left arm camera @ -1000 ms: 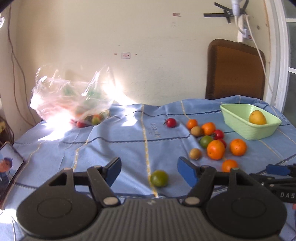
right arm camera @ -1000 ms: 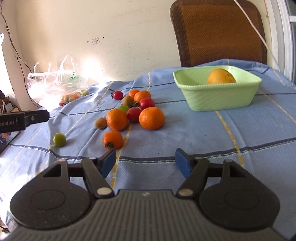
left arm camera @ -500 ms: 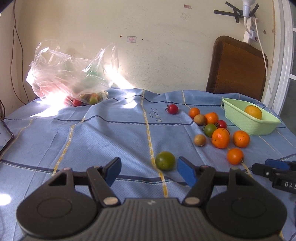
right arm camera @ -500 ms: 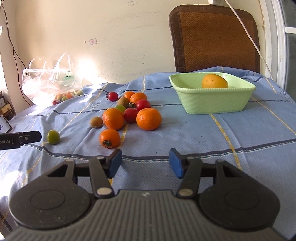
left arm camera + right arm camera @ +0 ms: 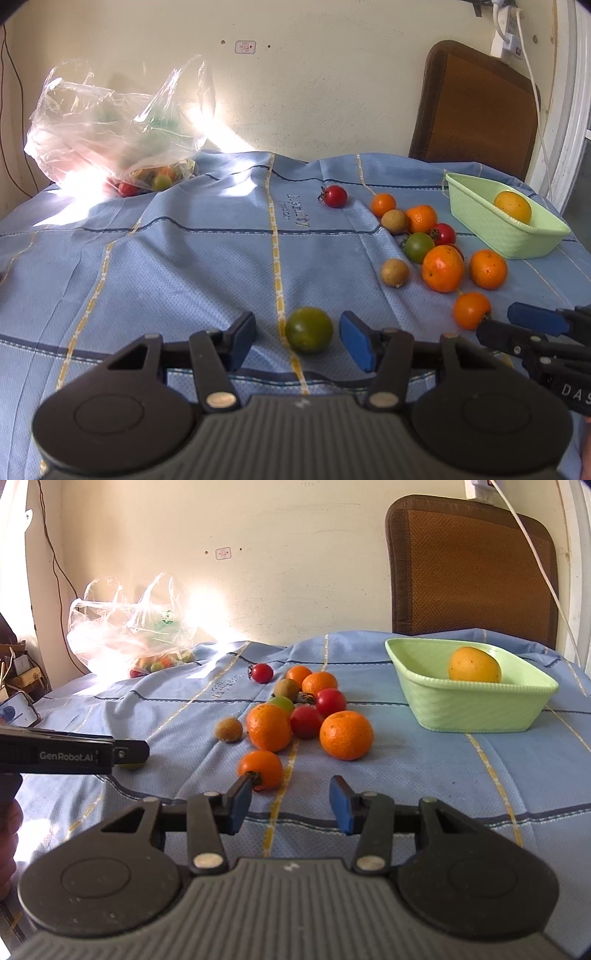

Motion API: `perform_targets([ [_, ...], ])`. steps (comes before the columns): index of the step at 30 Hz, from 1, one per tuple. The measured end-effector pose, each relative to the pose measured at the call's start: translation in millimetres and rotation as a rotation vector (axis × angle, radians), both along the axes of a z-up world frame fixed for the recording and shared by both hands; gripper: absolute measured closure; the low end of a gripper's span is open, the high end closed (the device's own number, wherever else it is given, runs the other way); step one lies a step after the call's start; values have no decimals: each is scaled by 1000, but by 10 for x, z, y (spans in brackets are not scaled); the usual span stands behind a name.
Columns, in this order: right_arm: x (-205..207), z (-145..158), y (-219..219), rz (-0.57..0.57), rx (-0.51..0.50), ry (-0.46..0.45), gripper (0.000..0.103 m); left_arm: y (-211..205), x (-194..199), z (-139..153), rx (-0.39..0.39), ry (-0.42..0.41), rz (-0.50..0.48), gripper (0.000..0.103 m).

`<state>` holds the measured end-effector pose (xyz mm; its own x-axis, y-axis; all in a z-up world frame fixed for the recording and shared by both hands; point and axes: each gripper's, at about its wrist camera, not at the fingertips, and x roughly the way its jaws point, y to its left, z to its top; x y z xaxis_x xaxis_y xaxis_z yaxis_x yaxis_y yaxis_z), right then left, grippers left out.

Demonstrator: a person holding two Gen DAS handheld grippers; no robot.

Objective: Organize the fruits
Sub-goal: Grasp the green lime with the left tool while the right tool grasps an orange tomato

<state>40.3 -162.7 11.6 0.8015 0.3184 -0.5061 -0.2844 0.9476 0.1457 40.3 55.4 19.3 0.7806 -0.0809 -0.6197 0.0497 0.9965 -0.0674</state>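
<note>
A lone green tomato (image 5: pixel 308 329) lies on the blue tablecloth between the open blue pads of my left gripper (image 5: pixel 299 338), not gripped. In the right wrist view it is mostly hidden behind the left gripper's finger (image 5: pixel 129 752). My right gripper (image 5: pixel 290 803) is open and empty, its left pad just in front of a small orange fruit with a stem (image 5: pixel 260 769). A cluster of oranges, red tomatoes and brown fruits (image 5: pixel 306 716) lies beyond. A light green basket (image 5: pixel 469 701) at the right holds one yellow-orange fruit (image 5: pixel 474 664).
A clear plastic bag with more fruit (image 5: pixel 122 122) sits at the table's back left. A brown chair (image 5: pixel 469 565) stands behind the table by the wall. A phone (image 5: pixel 16 709) lies at the left edge. A white cable hangs near the chair.
My left gripper has moved forward so the green tomato now sits between its pads. My right gripper has moved forward toward the small orange fruit and the cluster.
</note>
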Motion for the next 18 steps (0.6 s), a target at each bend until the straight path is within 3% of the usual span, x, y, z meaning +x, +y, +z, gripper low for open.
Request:
perform_targets([
  [9, 125, -27, 126, 25, -30, 26, 54, -98, 7, -57, 70, -6, 3, 55],
  [18, 133, -33, 139, 33, -47, 23, 54, -85, -136, -26, 26, -73, -60, 59],
])
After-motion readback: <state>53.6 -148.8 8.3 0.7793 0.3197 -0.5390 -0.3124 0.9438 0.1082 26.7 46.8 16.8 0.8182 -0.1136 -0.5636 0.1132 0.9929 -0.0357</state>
